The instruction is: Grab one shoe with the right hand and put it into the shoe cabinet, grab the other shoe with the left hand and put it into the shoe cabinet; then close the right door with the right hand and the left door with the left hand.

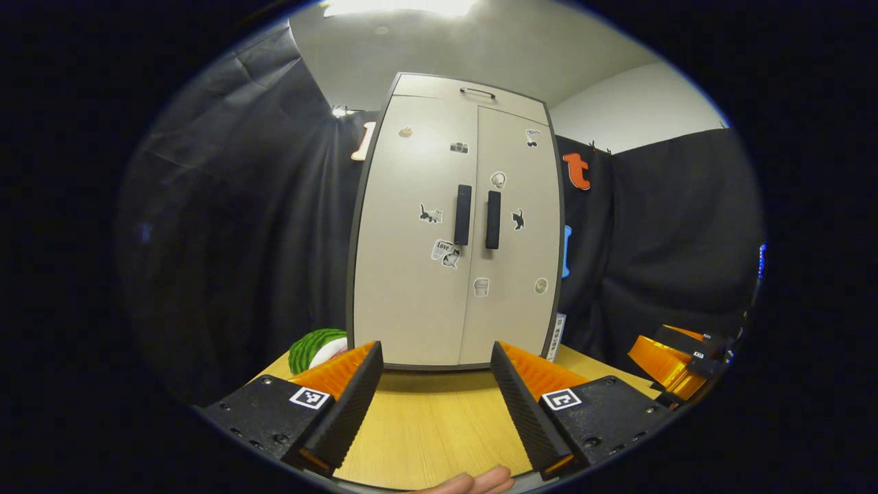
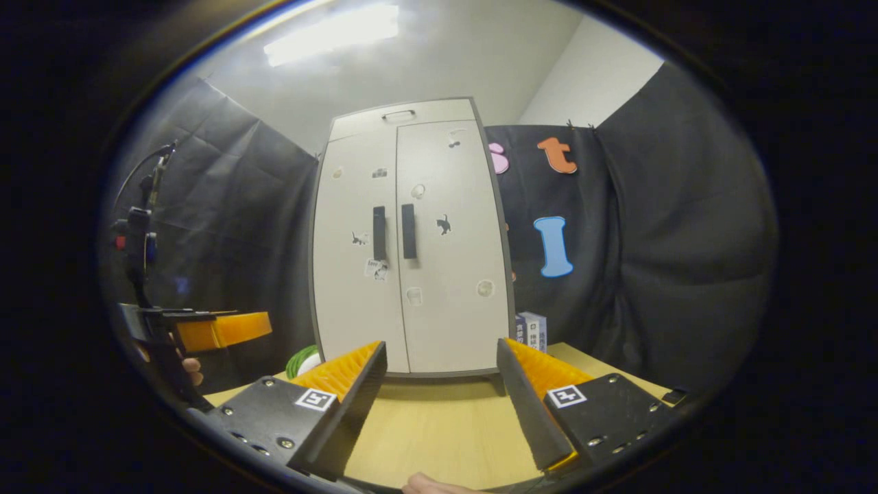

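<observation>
The left gripper hovers above the desk with its fingers spread wide and nothing between them; the right gripper is likewise spread and empty over the same wooden top. Straight ahead of both, the shoe cabinet stands upright at the desk's far edge, its left door and right door both closed, the two dark handles side by side. A green striped object lies at the cabinet's left foot, and small boxes stand at its right.
</observation>
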A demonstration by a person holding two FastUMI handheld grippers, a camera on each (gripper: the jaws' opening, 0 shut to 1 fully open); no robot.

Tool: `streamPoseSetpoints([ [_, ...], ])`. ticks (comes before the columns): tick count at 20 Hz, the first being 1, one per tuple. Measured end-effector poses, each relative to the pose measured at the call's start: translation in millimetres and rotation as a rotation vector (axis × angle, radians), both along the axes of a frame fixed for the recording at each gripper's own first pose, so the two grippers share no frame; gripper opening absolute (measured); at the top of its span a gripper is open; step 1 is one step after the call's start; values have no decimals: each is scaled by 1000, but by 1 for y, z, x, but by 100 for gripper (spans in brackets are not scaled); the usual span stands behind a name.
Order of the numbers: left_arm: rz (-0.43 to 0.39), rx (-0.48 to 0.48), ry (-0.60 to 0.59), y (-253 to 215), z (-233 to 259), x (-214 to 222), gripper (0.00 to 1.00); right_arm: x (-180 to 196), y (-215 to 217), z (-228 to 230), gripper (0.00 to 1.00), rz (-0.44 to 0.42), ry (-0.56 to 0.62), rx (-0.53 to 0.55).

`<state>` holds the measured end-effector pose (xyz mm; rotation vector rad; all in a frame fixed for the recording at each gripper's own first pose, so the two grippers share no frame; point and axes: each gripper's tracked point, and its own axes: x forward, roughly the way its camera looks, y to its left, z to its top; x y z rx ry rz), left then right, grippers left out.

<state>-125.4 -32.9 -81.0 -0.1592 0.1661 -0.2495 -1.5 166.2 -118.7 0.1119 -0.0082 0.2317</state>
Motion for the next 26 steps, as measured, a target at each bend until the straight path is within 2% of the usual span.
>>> streamPoseSetpoints([
  [1,2,1,-5,1,2,-2,93,0,0,-1,96,2,1,-1],
  [2,6,5,-7,1,2,-1,96,1,0,-2,96,4,3,-2],
  [11,13,21,13,-1,0,5,97,4,-11,-2,96,-13,5,8],
  [26,25,15,-47,6,14,2,96,7,-20,-2,96,-32,6,17],
])
